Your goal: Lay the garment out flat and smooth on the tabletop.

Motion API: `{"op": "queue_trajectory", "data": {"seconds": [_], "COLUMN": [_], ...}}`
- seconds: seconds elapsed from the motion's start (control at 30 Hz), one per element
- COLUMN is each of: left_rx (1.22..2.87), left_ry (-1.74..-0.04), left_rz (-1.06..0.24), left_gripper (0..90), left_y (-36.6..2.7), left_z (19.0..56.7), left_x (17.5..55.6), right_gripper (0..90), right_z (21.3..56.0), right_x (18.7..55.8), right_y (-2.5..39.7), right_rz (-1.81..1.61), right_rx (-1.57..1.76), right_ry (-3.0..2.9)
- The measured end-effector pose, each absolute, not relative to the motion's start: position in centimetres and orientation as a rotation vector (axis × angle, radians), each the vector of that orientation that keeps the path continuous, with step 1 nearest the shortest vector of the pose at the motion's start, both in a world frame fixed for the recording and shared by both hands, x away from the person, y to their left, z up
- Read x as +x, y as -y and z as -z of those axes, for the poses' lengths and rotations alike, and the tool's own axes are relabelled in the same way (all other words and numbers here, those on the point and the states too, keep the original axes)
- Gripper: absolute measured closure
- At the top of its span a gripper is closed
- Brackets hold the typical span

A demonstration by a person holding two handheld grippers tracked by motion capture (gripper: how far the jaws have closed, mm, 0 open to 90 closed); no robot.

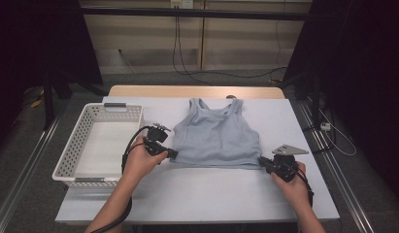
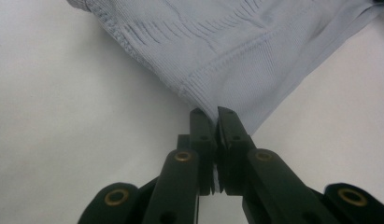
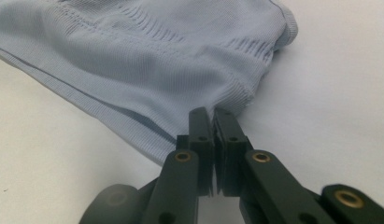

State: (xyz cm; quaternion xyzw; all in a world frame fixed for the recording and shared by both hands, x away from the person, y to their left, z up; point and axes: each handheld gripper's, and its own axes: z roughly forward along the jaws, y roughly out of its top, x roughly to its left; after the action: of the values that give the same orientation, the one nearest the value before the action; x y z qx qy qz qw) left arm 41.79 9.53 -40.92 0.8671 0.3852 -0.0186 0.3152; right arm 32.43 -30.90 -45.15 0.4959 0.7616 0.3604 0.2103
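the pale blue tank top point(image 1: 217, 136) lies flat on the white table point(image 1: 202, 189), straps pointing away from the person. left tongs point(image 1: 174, 154) are clamped on its lower left hem corner, right tongs point(image 1: 261, 160) clamped on the lower right corner (both pinching fabric tight). a white basket point(image 1: 78, 141) sits just left of the top.

the pale blue ribbed knit cloth tank top point(image 1: 216, 136) looks soft and matt, with denser ribbing along its hem. the white table cover point(image 1: 202, 194) is smooth and matt. the white perforated plastic basket point(image 1: 73, 150) has a faint sheen. the black jaws look like matt plastic with brass-coloured rivets.
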Motion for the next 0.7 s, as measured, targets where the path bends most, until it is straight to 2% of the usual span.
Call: {"op": "queue_trajectory", "data": {"seconds": [0.7], "left_rx": [2.297], "left_ry": [-1.047], "left_rz": [0.026], "left_gripper": [86.6], "left_y": [-10.37], "left_z": [40.67], "left_x": [41.26], "right_gripper": [87.8], "right_z": [45.12], "right_x": [32.67], "right_y": [30.08], "right_rz": [-1.009], "right_rx": [1.34], "right_ry": [-2.144]}}
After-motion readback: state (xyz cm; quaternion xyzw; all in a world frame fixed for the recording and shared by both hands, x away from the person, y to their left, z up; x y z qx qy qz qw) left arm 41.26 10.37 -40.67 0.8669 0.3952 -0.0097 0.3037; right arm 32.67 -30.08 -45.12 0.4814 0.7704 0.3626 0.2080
